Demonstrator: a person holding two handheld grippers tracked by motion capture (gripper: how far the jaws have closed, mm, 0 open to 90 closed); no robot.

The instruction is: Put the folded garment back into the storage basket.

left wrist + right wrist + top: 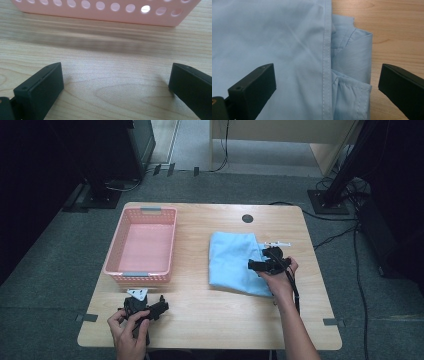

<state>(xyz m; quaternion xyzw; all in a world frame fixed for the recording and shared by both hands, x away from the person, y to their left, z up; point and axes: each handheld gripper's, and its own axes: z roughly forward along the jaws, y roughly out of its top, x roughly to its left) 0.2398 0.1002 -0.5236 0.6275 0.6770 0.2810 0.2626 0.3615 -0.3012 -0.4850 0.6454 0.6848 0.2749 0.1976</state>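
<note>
So the folded light blue shirt [234, 262] lies flat on the wooden table [210, 320], off to the right of the pink basket [142, 245]. The right gripper [256, 265] sits over the shirt's right edge, jaws spread wide, gripping nothing. The left gripper [162, 307] rests just in front of the basket, jaws wide apart too, bare wood between them

High view's dim for me, esp. corners, which go near black; table [210, 320] evenly lit from above, no glare, overall soft and low-res. Left claw view: pink basket [105, 12] wall smeared w/ motion blur, dark shadow band under it, wood grain up close sharp. Right claw view bright, blue shirt [274, 37] stitching crisp, soft shadows in folds.
</note>
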